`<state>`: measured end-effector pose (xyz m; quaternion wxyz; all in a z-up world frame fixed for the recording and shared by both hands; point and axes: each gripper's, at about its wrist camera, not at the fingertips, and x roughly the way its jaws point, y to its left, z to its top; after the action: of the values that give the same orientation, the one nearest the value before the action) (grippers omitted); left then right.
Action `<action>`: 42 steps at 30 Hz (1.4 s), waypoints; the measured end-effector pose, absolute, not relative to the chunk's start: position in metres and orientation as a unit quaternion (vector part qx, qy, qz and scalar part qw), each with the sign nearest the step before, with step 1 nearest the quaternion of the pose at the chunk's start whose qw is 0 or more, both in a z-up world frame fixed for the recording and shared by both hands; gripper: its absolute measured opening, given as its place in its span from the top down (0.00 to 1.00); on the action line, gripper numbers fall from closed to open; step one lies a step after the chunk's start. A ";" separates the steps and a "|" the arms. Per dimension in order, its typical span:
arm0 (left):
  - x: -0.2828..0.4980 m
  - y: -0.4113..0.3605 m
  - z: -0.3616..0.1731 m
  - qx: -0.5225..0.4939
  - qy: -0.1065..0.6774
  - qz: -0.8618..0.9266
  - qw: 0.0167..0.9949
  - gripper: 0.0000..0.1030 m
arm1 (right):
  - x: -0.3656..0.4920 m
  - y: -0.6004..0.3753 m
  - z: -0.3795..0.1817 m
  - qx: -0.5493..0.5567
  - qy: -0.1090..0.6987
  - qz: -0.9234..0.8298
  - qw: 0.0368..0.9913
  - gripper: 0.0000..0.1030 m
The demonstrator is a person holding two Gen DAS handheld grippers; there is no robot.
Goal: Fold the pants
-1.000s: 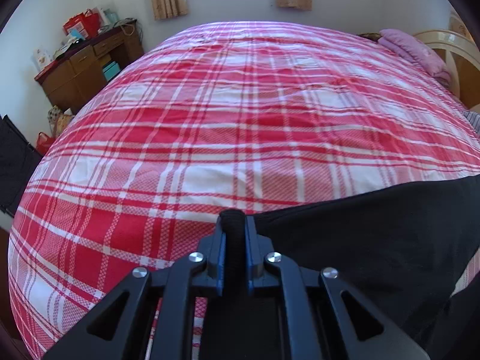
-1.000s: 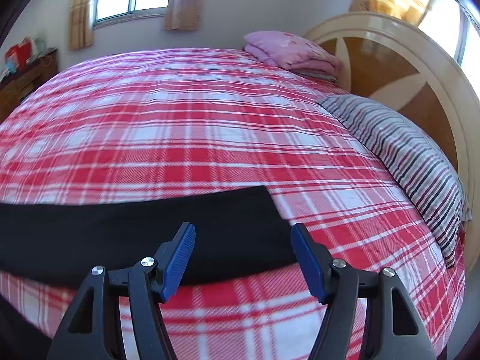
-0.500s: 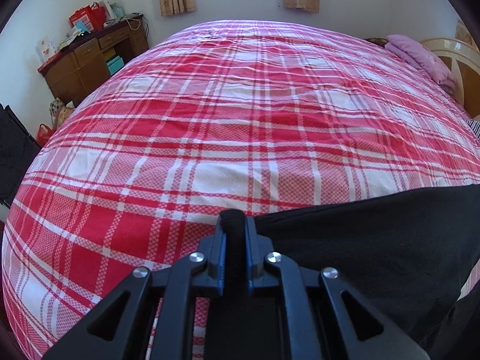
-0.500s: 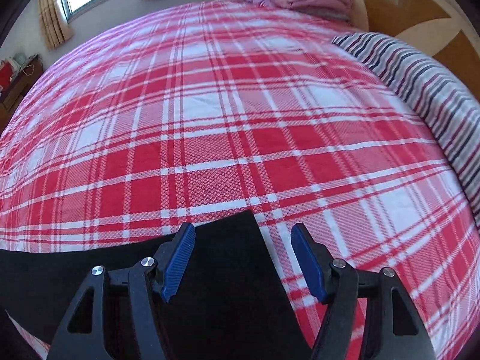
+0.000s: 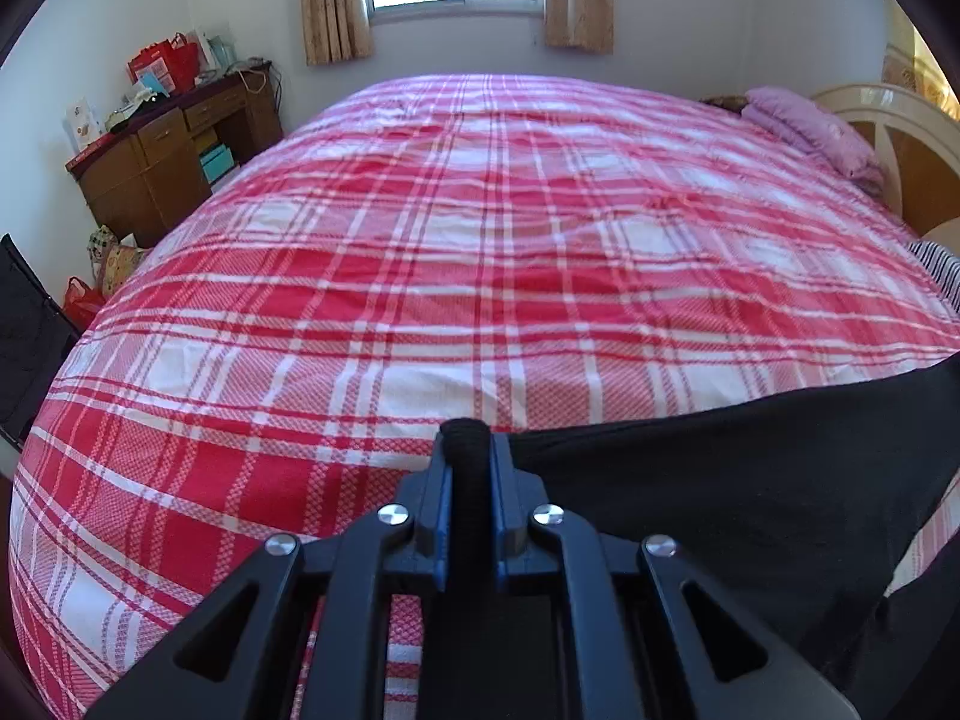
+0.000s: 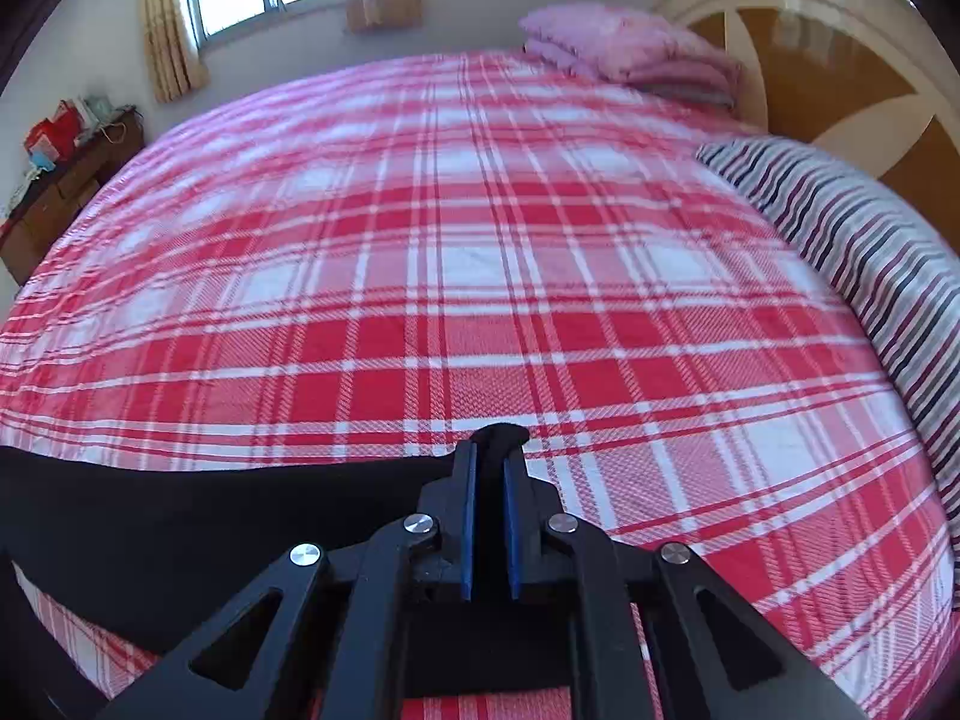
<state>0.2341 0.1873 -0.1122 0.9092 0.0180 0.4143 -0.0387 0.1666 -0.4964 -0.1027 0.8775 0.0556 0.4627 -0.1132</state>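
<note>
Black pants [image 5: 720, 480] lie along the near edge of a bed with a red and white plaid cover [image 5: 480, 240]. My left gripper [image 5: 467, 438] is shut on the pants' left corner, with black cloth pinched between the blue pads. In the right wrist view the pants [image 6: 210, 516] stretch to the left. My right gripper [image 6: 489, 450] is shut on their right corner, and a bit of cloth sticks out past the fingertips. The cloth hangs taut between the two grippers, slightly above the cover.
A striped pillow [image 6: 870, 252] lies at the bed's right side by the curved headboard [image 6: 840, 60]. Folded pink bedding [image 6: 630, 54] sits at the far corner. A wooden desk [image 5: 168, 156] with bags stands left of the bed, under the window wall.
My right gripper has moved down over the pants' right corner and closed on it. My left gripper stays shut on its corner and has lifted a little.
</note>
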 end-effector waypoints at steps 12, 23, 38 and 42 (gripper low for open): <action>0.206 0.203 -0.089 -0.023 0.360 -0.078 0.929 0.88 | 0.083 -0.477 -0.043 0.037 0.374 -0.093 0.922 0.93; 0.156 0.223 -0.080 -0.060 0.326 -0.107 0.937 0.88 | 0.005 -0.481 -0.054 0.057 0.359 -0.109 0.925 0.98; 0.094 0.236 -0.106 -0.066 0.327 -0.138 0.933 0.88 | -0.079 -0.475 -0.070 0.073 0.370 -0.130 0.917 0.98; 0.086 0.242 -0.103 -0.071 0.321 -0.140 0.934 0.88 | -0.092 -0.471 -0.055 0.072 0.353 -0.139 0.922 0.98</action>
<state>0.0864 0.2418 -0.1030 0.9340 -0.0711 0.3210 -0.1400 -0.0925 -0.4714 -0.0551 0.9223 0.0723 0.3533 -0.1388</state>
